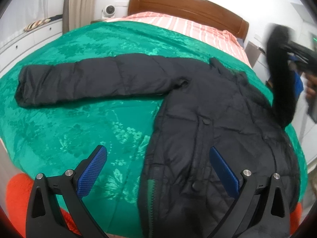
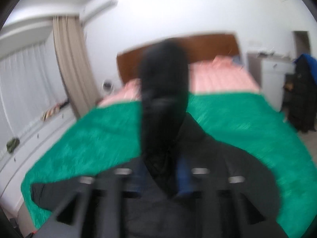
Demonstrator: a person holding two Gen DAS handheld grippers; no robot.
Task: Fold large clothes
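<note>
A bed fills most of both views, covered by a green patterned blanket, with pink striped bedding and a brown wooden headboard at the far end. On the blanket lies a large black puffer jacket, front up with its snap buttons showing; the body runs from the near edge of the bed toward the headboard on the right side of the left wrist view. One sleeve is stretched out flat to the left, well apart from the body's lower half. The other sleeve is lifted off the bed and stands up in the air, dark and blurred in both views. The right gripper pinches this raised sleeve: the fabric passes between its two blue pads, which sit close on either side of it, though blur hides the exact contact. In the left wrist view that same tool shows at the far right edge, with a hand behind it. The left gripper hovers over the jacket's near hem with its jaws spread wide and nothing between them; one blue pad is over green blanket, the other over black fabric. A beige curtain hangs by the window at left, and a small white camera sits beside the headboard. An orange cloth shows at the near left corner.
</note>
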